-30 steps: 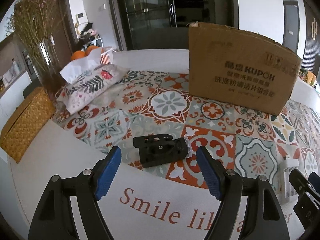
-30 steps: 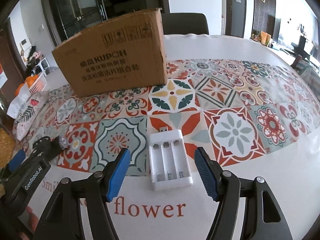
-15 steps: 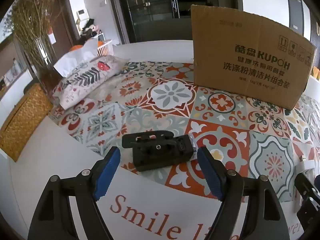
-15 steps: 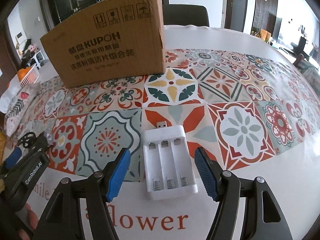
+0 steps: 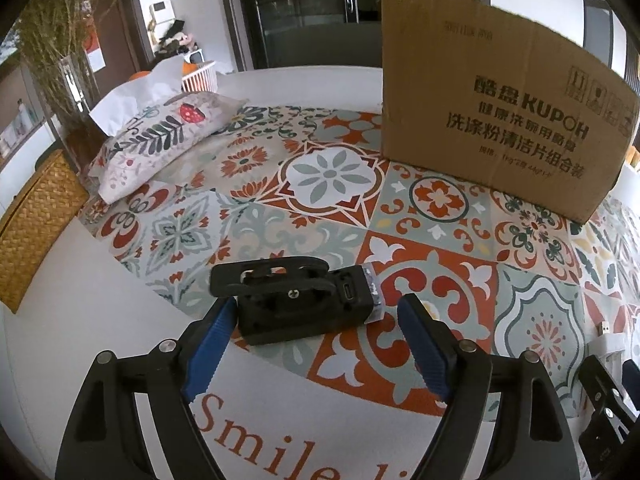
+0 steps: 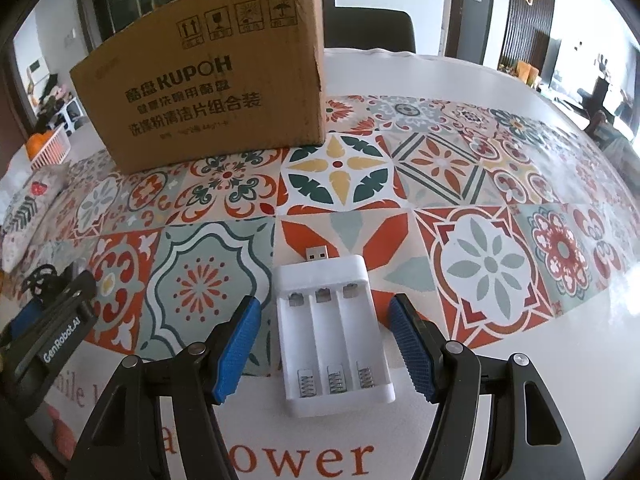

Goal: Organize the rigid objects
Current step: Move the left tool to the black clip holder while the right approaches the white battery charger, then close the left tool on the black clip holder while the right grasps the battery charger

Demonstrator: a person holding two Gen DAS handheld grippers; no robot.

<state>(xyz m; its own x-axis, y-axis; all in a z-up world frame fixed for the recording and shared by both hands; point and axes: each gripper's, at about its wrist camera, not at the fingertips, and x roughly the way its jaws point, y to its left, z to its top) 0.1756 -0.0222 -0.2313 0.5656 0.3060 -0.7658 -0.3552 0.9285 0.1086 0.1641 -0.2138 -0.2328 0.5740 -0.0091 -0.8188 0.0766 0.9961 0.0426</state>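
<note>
A black clamp-like device (image 5: 296,300) lies on the patterned tablecloth. My left gripper (image 5: 316,344) is open, low over the table, its blue fingers on either side of the device's near end without touching. A white three-slot battery charger (image 6: 332,332) with a USB plug lies flat. My right gripper (image 6: 324,348) is open with the charger between its fingers, apart from both. A brown cardboard box (image 5: 500,108) stands upright behind, also in the right wrist view (image 6: 208,96).
A floral tissue pouch (image 5: 160,140) lies at the left, with a woven basket (image 5: 36,228) and a vase of dried flowers (image 5: 72,92) beyond it. The left gripper's body (image 6: 44,352) shows at the right view's lower left. The white table edge (image 6: 520,92) curves at the right.
Both grippers have moved forward and lower. The black device and the charger now sit between their fingers. Both stay open.
</note>
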